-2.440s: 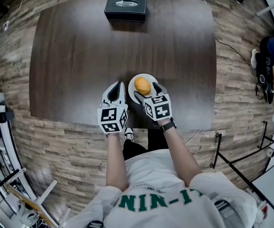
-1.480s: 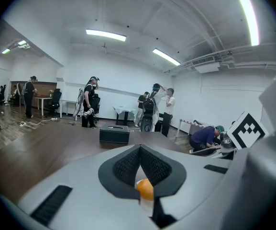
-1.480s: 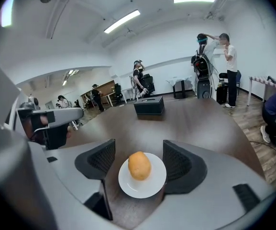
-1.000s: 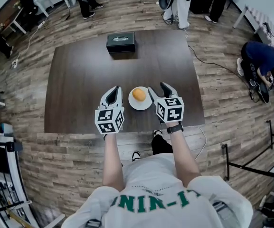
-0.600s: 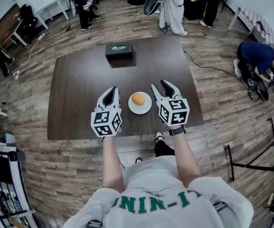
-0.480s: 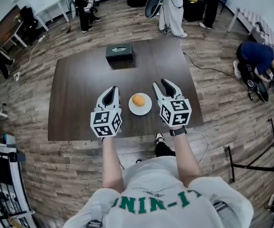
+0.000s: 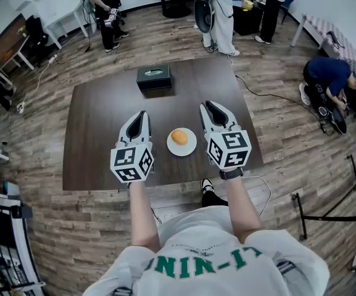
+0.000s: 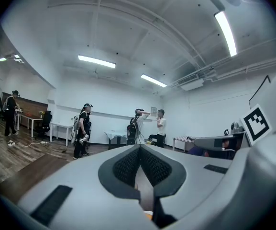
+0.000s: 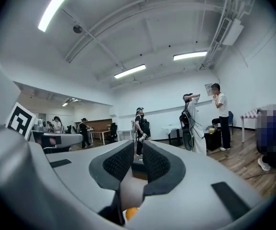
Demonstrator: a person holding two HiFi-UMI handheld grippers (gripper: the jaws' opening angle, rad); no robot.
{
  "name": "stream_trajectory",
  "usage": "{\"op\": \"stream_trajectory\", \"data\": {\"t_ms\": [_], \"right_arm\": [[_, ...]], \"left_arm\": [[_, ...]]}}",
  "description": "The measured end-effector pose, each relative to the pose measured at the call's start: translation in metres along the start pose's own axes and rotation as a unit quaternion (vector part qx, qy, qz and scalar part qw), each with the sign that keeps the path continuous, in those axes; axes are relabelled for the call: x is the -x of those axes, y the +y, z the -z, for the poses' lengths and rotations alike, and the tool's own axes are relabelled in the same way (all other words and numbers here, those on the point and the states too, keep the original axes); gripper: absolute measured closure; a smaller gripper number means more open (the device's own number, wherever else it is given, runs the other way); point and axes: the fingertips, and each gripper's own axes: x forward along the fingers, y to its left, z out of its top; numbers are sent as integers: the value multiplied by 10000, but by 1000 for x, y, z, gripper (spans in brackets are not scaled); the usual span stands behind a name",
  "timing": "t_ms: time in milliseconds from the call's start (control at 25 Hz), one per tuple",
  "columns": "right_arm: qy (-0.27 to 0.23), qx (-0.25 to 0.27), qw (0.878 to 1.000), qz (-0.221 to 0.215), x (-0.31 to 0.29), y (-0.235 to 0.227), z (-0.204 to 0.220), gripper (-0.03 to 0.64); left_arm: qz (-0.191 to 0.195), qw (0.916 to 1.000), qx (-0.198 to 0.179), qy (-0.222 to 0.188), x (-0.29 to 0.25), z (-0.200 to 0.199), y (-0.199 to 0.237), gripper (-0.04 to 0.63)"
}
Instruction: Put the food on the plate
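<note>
The food lies on the plate, mid-frame on the bench. We judge the placing done, so both tongs flank it empty. The left tongs are pressed together. The right tongs have just been closing and are barely parted.

One plate, one food piece, one black box, one table.
</note>
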Motion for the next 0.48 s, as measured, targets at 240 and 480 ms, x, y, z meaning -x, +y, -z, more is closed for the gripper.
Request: {"op": "stream_trajectory", "data": {"t_ms": [240, 480], "right_arm": [[-85, 140, 9999, 36, -2, 5, -15, 574], [-167, 117, 9998, 4, 0, 12, -22, 598]], "left_arm": [[31, 9998, 106, -166, -2, -16, 3, 581], [121, 9995, 7, -306, -1, -28, -4, 581]]}}
